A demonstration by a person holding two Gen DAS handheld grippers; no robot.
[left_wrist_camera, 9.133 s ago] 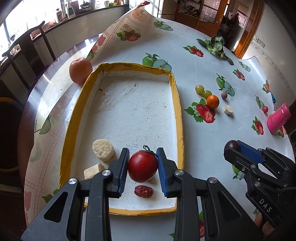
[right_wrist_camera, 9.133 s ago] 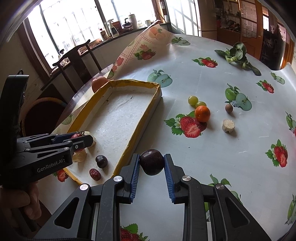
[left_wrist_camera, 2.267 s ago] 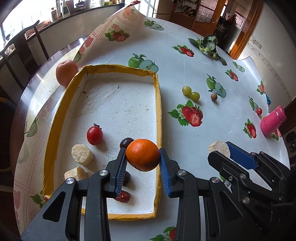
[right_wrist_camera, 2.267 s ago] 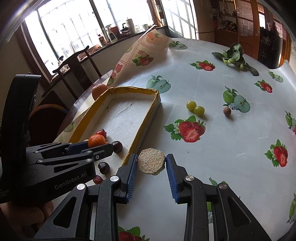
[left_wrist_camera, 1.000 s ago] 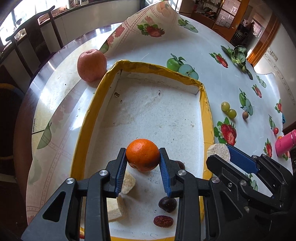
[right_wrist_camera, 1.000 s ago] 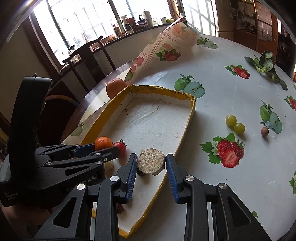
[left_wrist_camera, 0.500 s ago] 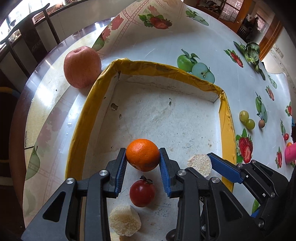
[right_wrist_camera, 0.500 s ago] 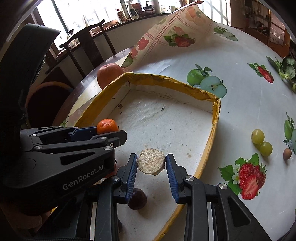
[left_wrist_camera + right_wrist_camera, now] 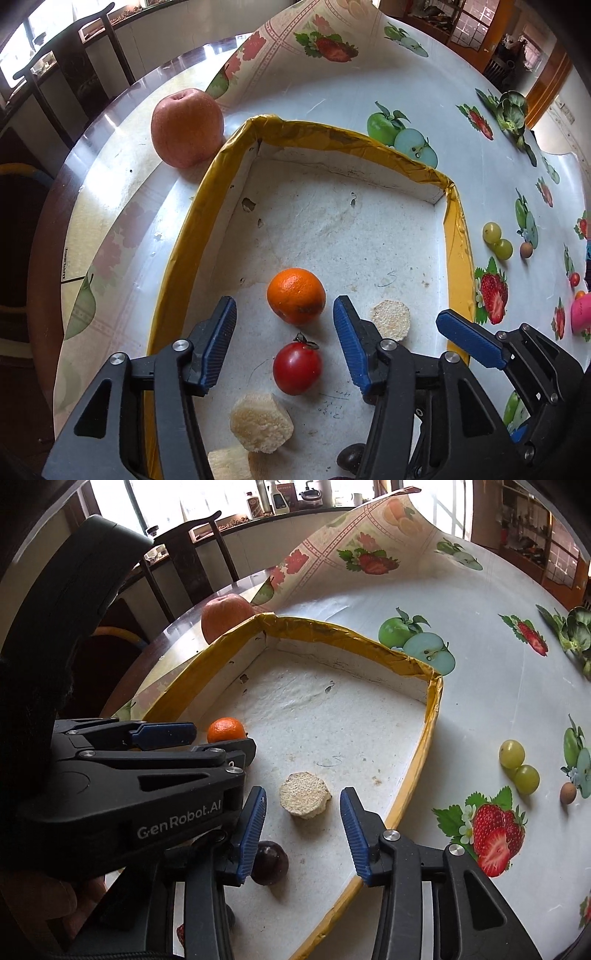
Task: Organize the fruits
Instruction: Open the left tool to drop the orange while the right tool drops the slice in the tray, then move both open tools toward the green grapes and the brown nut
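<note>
Our left gripper (image 9: 284,336) and right gripper (image 9: 303,821) are opening, releasing the orange (image 9: 296,295) and slice (image 9: 304,799) into the tray (image 9: 458,251); grapes (image 9: 496,240) beside it remain.

Bright window daylight, glare on tabletop (image 9: 110,122), sharp focus, fisheye-warped edges

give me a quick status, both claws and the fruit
Left claw opening, orange loose in tray. Right claw opening, round slice loose. Nothing blocking.
</note>
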